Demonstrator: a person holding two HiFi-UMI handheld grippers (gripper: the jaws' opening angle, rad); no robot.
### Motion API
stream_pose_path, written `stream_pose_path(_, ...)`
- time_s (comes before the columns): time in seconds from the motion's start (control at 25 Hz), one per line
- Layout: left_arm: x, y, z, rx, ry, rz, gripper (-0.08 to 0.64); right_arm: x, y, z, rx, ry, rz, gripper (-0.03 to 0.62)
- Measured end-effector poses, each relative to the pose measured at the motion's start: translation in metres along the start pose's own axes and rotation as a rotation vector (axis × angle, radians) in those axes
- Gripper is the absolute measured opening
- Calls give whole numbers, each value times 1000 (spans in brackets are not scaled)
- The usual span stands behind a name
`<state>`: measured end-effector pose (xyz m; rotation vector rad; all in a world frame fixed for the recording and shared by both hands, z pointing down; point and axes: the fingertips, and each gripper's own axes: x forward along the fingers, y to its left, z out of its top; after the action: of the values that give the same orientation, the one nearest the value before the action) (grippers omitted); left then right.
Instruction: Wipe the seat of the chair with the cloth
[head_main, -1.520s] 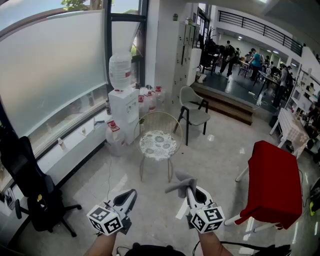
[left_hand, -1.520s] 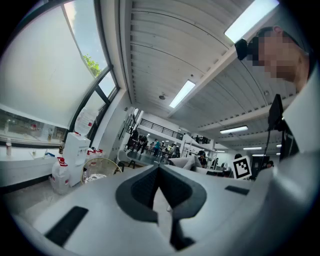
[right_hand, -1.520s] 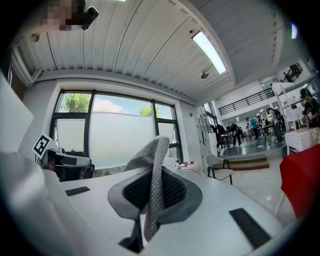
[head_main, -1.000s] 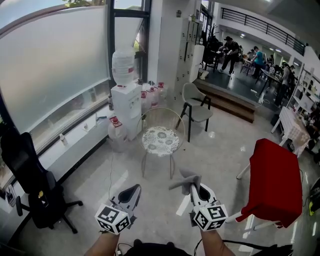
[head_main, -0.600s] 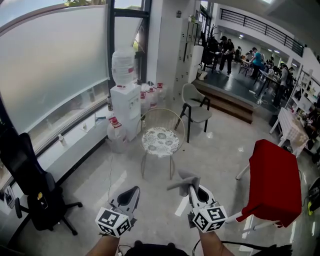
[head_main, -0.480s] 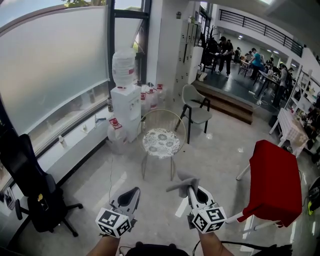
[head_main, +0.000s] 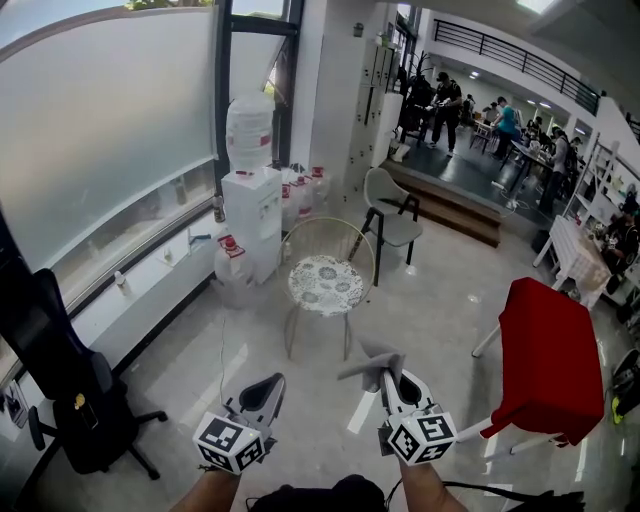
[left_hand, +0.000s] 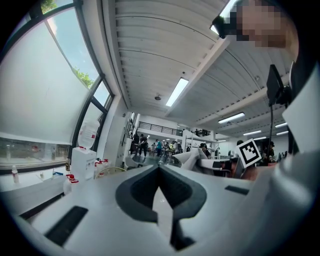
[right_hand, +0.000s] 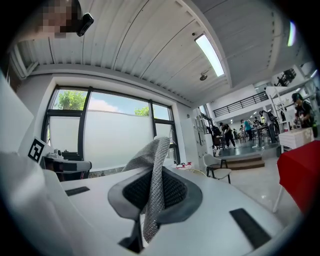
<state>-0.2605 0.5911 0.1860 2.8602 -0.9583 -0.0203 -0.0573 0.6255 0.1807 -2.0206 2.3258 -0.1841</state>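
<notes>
A wire-framed chair with a round patterned seat (head_main: 327, 285) stands in the middle of the floor in the head view, beyond both grippers. My right gripper (head_main: 384, 376) is shut on a grey knitted cloth (head_main: 366, 363), which sticks up between the jaws (right_hand: 152, 175). My left gripper (head_main: 268, 388) is shut with nothing in it, its jaws meeting at the tip (left_hand: 159, 172). Both are held low, short of the chair, one on each side.
A water dispenser (head_main: 249, 200) with spare bottles stands left of the chair. A grey chair (head_main: 390, 213) is behind it, a red-draped chair (head_main: 549, 360) at right, a black office chair (head_main: 55, 380) at left. People stand far back.
The view has drifted slightly forward toward the patterned chair. Both grippers keep their pose, and the cloth stays clamped in the right one.
</notes>
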Motion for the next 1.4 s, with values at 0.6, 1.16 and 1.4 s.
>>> stream_pose_path(0.6, 49, 45, 2, -25, -7, 33, 6, 67, -32, 4, 14, 2, 6, 26)
stream_pose_path(1.16, 175, 81, 21, -4, 2, 48, 6, 164, -128, 22, 40, -10, 23, 26)
stream_pose_path(1.4, 225, 87, 24, -21, -1, 64, 6, 190, -172, 31, 27, -16, 30, 26)
